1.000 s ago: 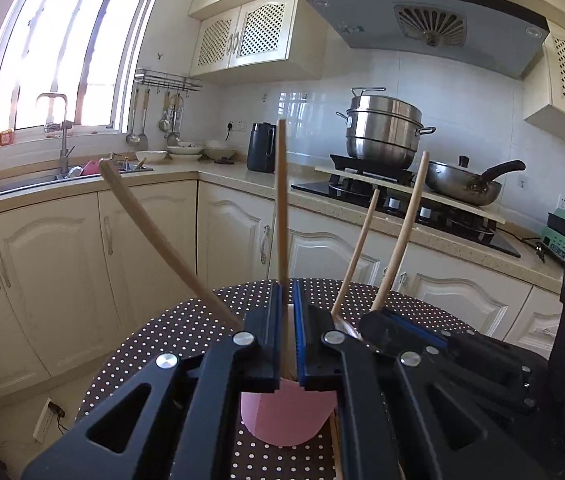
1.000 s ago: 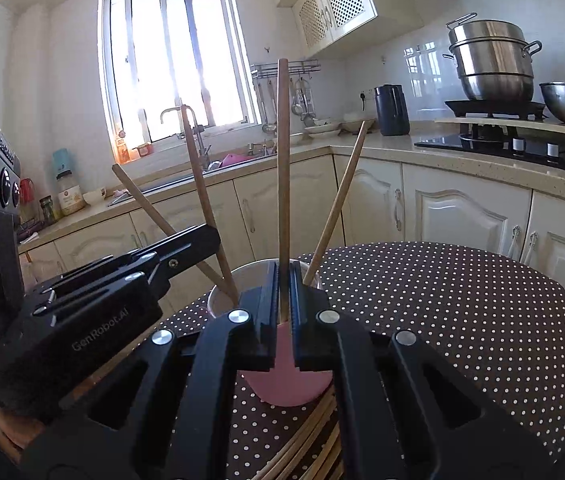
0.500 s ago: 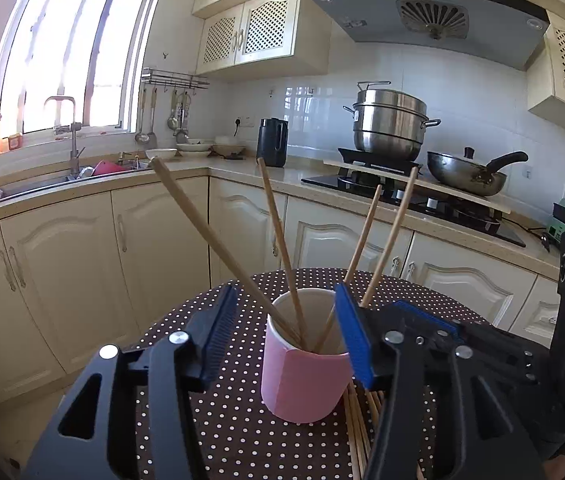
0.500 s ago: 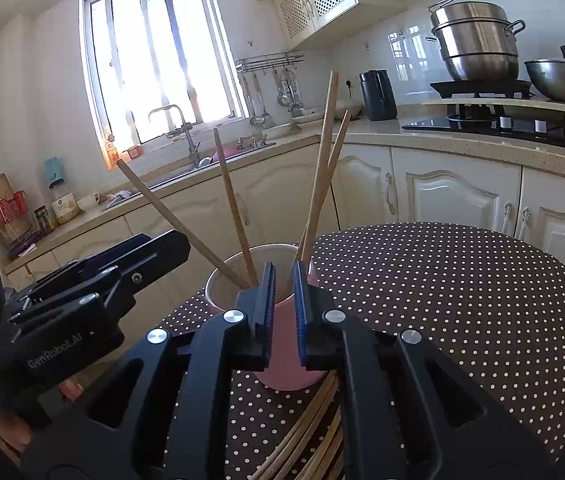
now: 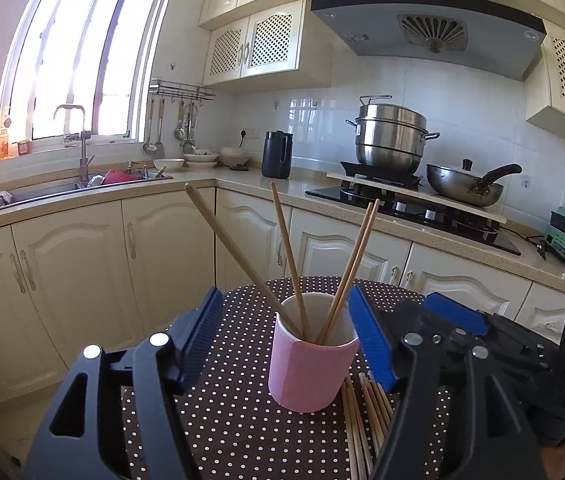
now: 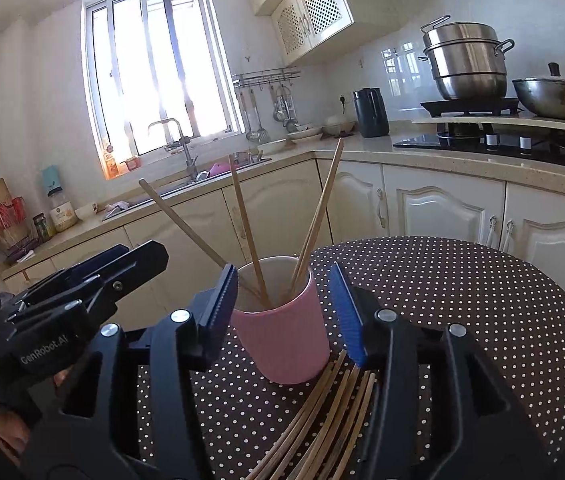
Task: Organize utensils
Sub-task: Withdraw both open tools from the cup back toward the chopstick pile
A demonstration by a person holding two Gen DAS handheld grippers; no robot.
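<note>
The bench (image 5: 242,420), round and covered in a dark dotted cloth, is carrying everything the task needs, and the sorting looks partly done. The pink cup (image 5: 309,368) is standing upright just ahead of both tools, framed between the blue pads of each in its own view.

The left hand-held gripper (image 5: 286,340) is opening, its jaws apart with nothing pressed between them; the cup is only showing beyond the gap. The right hand-held gripper (image 6: 285,312) is opening too, likewise released and empty, and it is sitting just to the right of the left one.

Four chopsticks (image 5: 288,256) are already leaning in the cup: one tilting far left, one near upright, two close together tilting right. That much appears finished.

What is left is the loose pile of chopsticks (image 6: 322,420) lying flat on the cloth, right under the right tool's jaws and touching the cup's base. Roughly eight or more are showing, though they are overlapping too much for a firm count.
</note>
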